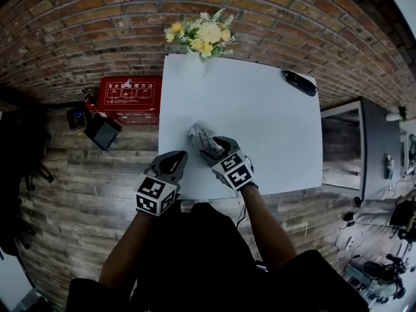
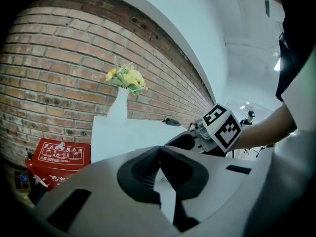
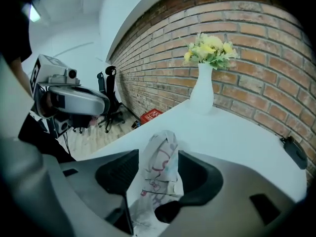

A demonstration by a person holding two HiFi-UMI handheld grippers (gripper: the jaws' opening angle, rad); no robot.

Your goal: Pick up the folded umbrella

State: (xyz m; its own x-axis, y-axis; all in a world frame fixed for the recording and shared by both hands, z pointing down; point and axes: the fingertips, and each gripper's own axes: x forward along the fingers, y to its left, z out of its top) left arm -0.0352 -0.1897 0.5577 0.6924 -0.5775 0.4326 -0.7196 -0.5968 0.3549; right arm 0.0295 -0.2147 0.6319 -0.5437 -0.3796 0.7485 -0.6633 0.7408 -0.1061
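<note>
While my right gripper (image 3: pixel 157 158) is tipped down over the near edge of the table (image 1: pixel 266 116), its jaws stand apart with the folded umbrella (image 3: pixel 161 174) lying between them on the white top, far end past the fingertips, no squeeze visible. Umbrella sits nearer the left edge than the right. Left gripper (image 2: pixel 159 150) by the near-left corner, jaws together, empty
</note>
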